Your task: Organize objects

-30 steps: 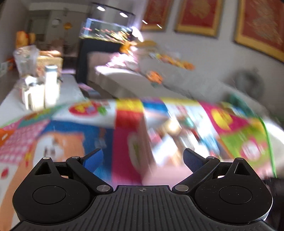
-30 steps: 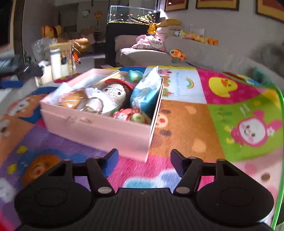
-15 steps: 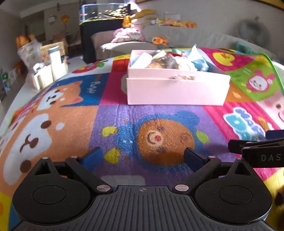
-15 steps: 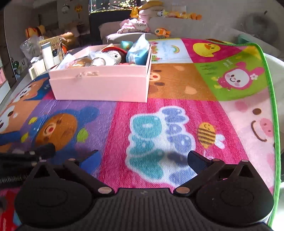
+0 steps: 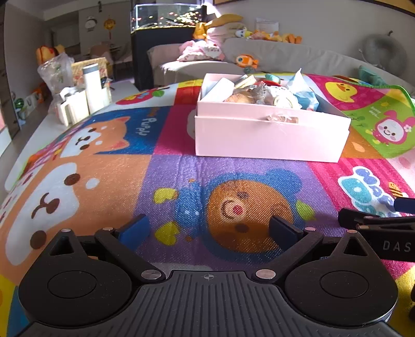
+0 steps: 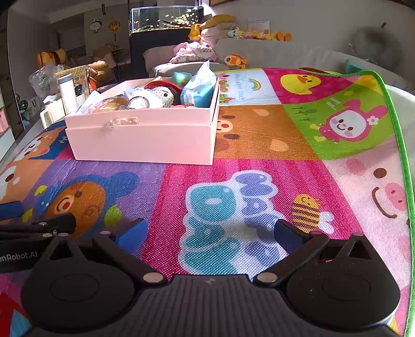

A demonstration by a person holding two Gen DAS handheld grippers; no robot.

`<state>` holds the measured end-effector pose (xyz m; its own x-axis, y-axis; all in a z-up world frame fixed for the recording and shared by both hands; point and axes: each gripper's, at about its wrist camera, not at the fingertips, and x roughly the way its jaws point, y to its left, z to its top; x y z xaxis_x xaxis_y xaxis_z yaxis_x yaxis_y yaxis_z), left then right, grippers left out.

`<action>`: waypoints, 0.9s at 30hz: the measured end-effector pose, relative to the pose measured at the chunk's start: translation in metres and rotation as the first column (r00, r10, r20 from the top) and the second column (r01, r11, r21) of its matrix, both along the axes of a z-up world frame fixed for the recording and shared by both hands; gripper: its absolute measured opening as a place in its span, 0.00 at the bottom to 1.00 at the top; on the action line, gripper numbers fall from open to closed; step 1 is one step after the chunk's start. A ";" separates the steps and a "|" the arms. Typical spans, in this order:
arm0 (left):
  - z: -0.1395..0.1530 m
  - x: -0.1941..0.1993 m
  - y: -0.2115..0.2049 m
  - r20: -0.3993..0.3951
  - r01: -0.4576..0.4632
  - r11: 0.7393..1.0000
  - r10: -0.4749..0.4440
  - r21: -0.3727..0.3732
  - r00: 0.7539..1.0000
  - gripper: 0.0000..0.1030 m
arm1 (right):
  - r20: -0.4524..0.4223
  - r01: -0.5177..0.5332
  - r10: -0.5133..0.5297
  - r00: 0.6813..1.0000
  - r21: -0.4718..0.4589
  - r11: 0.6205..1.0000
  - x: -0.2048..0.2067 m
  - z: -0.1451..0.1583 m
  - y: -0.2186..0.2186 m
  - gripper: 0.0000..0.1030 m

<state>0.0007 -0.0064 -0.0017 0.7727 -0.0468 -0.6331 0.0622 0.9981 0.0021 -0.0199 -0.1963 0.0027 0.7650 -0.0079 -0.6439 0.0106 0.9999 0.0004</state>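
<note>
A pink box [image 5: 269, 137] [image 6: 145, 140] stands on the colourful play mat [image 5: 181, 176] [image 6: 259, 166], filled with several things: a crocheted doll [image 6: 166, 94], a blue tissue pack [image 6: 199, 89], a bread roll [image 6: 111, 105]. My left gripper [image 5: 207, 229] hangs open low over the bear picture, nothing between its blue pads. Over the pink square to its right, my right gripper [image 6: 211, 232] is wide open and holds nothing. Each gripper's arm shows at the other view's edge. Both point toward the box from well short of it.
White containers and a bottle [image 5: 90, 88] [image 6: 67, 93] stand off the mat's far left edge. A grey sofa [image 5: 298, 57] with soft toys runs behind the mat. A fish tank [image 5: 166, 20] stands at the back. The mat's green border [image 6: 399, 145] lies to the right.
Both grippers backed away from the box and sank toward the mat. The right gripper's jaws spread wider. In the last half second nothing moved.
</note>
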 end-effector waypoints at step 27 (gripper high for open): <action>0.000 0.000 -0.001 0.000 0.000 1.000 0.000 0.008 1.000 0.99 | 0.003 0.000 0.000 1.000 0.003 1.000 -0.001 0.000 -0.001 1.00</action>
